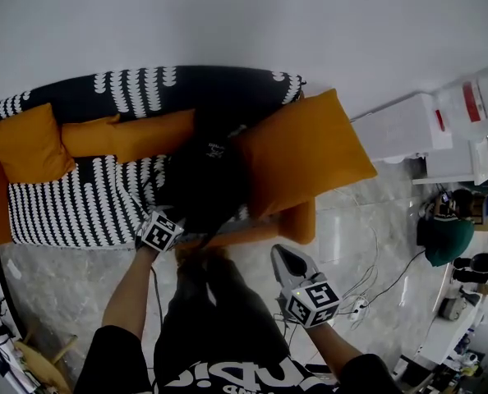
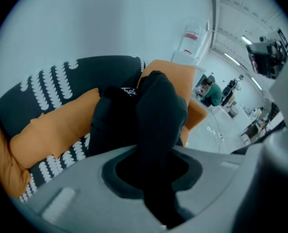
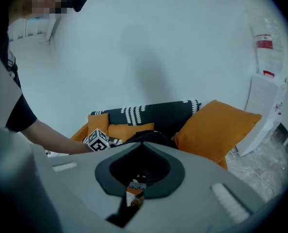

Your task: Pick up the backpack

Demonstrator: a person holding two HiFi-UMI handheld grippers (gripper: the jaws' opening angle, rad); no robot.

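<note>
The black backpack (image 1: 204, 175) stands on the sofa seat between orange cushions, leaning against the backrest. My left gripper (image 1: 177, 213) is at its lower left side. In the left gripper view a black fold or strap of the backpack (image 2: 158, 115) runs down between the jaws, and the left gripper (image 2: 153, 159) is shut on it. My right gripper (image 1: 284, 252) hangs over the floor in front of the sofa's right end, apart from the backpack. Its jaws meet at the tips with nothing between them. In the right gripper view the right gripper (image 3: 144, 144) points at the backpack (image 3: 151, 136).
The sofa (image 1: 71, 208) is black and white patterned with an orange frame. A large orange cushion (image 1: 301, 158) leans just right of the backpack. A white cabinet (image 1: 404, 125) stands to the right. Cables and a power strip (image 1: 359, 306) lie on the marble floor.
</note>
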